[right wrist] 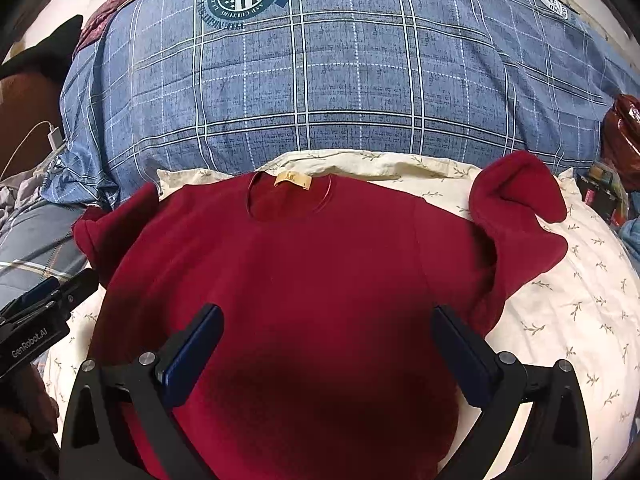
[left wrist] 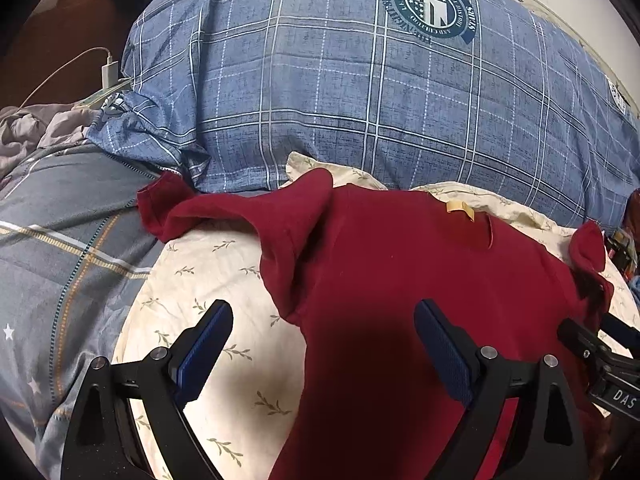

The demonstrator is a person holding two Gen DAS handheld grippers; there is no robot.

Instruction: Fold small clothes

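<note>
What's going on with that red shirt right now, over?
Left gripper open, right gripper open, both empty. Red shirt lies flat, unfolded, sleeves rumpled. Nothing in the way.

A cream leaf-print sheet (right wrist: 560, 300) (rumpled) carries the red top (right wrist: 320, 260) and blue quilt (right wrist: 340, 92).

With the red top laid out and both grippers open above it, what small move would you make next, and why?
Probably lower the left gripper onto the left sleeve and grip it. The red top lies flat on the floral pillow, collar label up, but both sleeves are bunched outward; the right gripper hangs open over the body.
</note>
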